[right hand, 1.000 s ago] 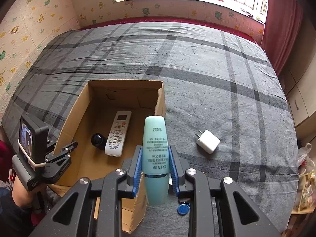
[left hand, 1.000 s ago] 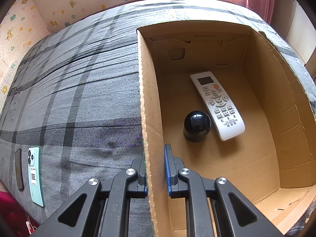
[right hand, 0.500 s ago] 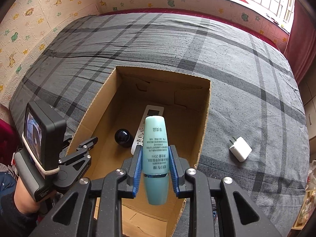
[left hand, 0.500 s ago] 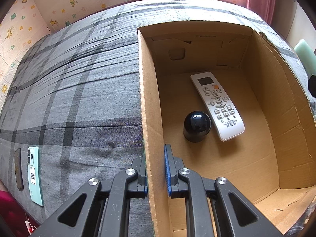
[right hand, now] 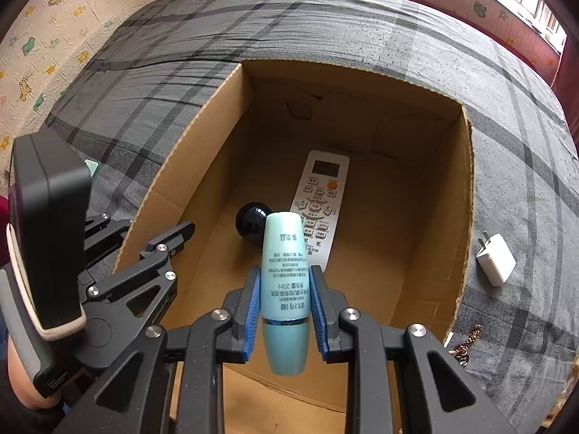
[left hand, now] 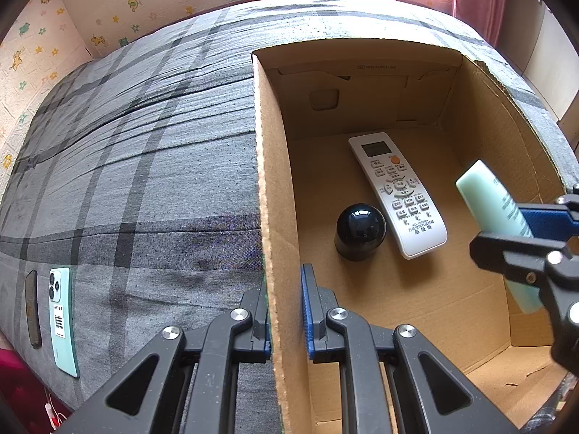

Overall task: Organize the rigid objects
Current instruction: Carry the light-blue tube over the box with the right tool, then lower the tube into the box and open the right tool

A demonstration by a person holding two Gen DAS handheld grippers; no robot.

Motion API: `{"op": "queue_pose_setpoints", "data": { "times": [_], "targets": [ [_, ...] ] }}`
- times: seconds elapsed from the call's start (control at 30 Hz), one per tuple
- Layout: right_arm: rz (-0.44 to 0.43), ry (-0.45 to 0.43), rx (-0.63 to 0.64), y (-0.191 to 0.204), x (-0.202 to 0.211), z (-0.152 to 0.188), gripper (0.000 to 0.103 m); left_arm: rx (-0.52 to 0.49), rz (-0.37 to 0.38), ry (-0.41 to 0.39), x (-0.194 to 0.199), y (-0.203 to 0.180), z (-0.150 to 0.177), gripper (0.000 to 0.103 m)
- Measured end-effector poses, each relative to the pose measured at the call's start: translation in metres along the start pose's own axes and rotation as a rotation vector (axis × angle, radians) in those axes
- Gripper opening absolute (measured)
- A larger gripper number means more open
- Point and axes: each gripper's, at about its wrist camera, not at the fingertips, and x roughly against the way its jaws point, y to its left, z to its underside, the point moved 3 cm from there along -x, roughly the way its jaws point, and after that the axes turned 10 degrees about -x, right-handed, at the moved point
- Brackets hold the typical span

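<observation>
The right gripper (right hand: 284, 307) is clenched on a pale turquoise lotion tube (right hand: 284, 271), its 2 blue pads pressing the tube's sides near the cap end, so the tube juts forward over the open cardboard box (right hand: 466, 217). In the left wrist view the same tube (left hand: 495, 209) shows tilted above the box's right side, not touching the box floor. The left gripper (left hand: 286, 307) is clamped on the box's left wall, 1 finger outside and 1 inside, the pads pinching the cardboard edge (left hand: 269, 217).

On the box floor, closest to the left gripper, sits a glossy black dome-shaped object (left hand: 360, 226). Just beside it, toward the box's right, lies a white air-conditioner remote (left hand: 396, 191), face up, its display end pointing at the box's far wall. The dome and the remote look close together; whether they touch cannot be told.

Outside the box, on the grey plaid bedspread (left hand: 144, 166), a mint-green phone (left hand: 63, 320) lies back up, well to the left of the box's left wall, with a dark slim object (left hand: 32, 309) just beside it. To the right of the box's right wall rests a white plug charger (right hand: 495, 260), near the wall but apart from it. Nearer than the charger, by the box's right near corner, lies a small brownish chain-like item (right hand: 466, 343), too small to identify.
</observation>
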Motion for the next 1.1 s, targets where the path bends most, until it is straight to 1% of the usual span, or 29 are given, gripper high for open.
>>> {"op": "queue_pose_setpoints", "data": {
  "times": [0.2, 0.47, 0.67, 0.93, 1.03, 1.1],
  "targets": [
    [-0.021, 0.076, -0.016, 0.003, -0.025, 0.007, 0.027, 0.000, 0.000, 0.000, 0.000, 0.000, 0.000, 0.014],
    [-0.023, 0.179, -0.032, 0.004, -0.053, 0.015, 0.027, 0.000, 0.002, -0.003, 0.000, 0.000, 0.000, 0.014],
    [-0.014, 0.211, -0.028, 0.006, -0.060, 0.018, 0.027, -0.002, 0.000, -0.002, 0.000, -0.001, 0.001, 0.014],
    [-0.018, 0.224, -0.032, 0.007, -0.066, 0.018, 0.028, -0.003, -0.001, -0.002, 0.000, 0.000, 0.001, 0.014],
    [-0.027, 0.230, -0.036, 0.003, -0.070, 0.014, 0.028, -0.003, 0.000, -0.002, 0.000, -0.001, 0.001, 0.014],
    [-0.031, 0.229, -0.039, 0.001, -0.070, 0.014, 0.030, -0.006, -0.004, -0.001, 0.000, -0.001, 0.001, 0.014]
  ]
}}
